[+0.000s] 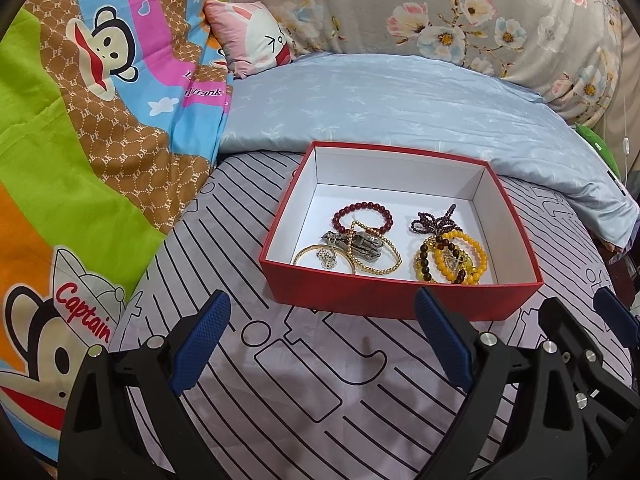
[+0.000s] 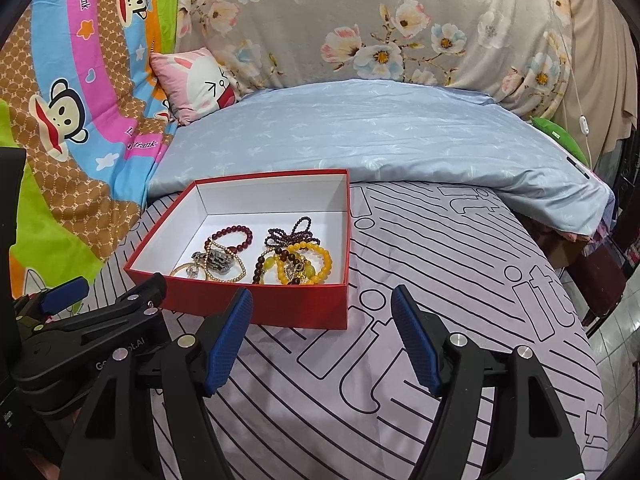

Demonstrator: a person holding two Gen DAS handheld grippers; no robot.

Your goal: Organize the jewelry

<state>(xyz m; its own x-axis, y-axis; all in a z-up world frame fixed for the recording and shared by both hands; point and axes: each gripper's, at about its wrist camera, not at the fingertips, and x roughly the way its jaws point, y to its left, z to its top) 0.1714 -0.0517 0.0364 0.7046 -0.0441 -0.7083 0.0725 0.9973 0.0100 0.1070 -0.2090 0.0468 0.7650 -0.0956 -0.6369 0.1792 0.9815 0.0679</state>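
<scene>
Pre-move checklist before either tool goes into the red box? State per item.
1. Left tool open and empty: ok.
2. Right tool open and empty: ok.
3. Red box lidless, sitting flat on the striped sheet: ok.
4. Both tools clear of the box, short of its near wall: ok.
5. Pieces separable: not ok. Gold bead chain lies across the metal piece and gold bangle; yellow bead bracelet overlaps dark beads. Dark red bead bracelet lies mostly free.
6. Destination for sorted pieces: cannot tell, no second container in view.
</scene>
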